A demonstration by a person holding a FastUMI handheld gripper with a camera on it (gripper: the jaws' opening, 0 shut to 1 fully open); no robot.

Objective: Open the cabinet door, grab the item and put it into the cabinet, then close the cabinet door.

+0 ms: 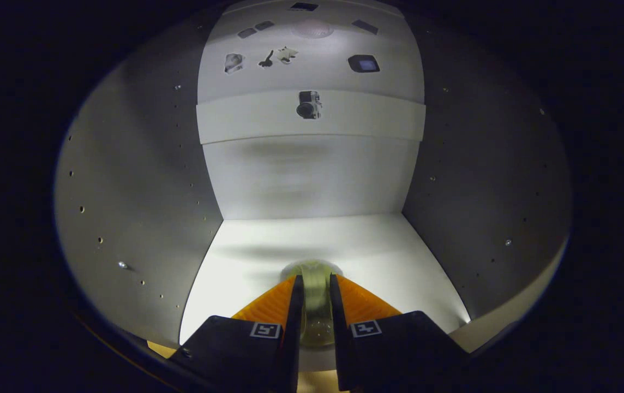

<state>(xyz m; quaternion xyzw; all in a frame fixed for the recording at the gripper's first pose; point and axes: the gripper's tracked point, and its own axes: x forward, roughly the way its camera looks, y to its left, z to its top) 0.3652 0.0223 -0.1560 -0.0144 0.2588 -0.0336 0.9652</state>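
Cabinet (312, 240) interior surrounds your gripper (315, 289), so treat the pale floor panel as the landmark and read everything against it. To the left of the floor panel rises one side wall (132, 218), dotted with small shelf-pin holes. On the floor panel itself, near its front edge, sits the one item (315, 297), a translucent rounded thing (possibly a small jar or a roll of tape, too blurred to name). You hold it between the two fingers, both pressing on its sides, jaws narrow around it. Behind the floor panel stands the back wall (312, 174). High above it a pale band (312, 117) carries one small dark camera-like object, with about seven smaller shapes on the surface above that, too small to identify. To the right of the floor panel stands the second side wall (486, 207), also drilled with holes.

By my reading, you are in the placing step: the door is already open and the item is inside, apparently resting on or just over the floor panel. The next move calls for spreading the fingers to let the item go, then drawing straight back without nudging it, before swinging the door shut.
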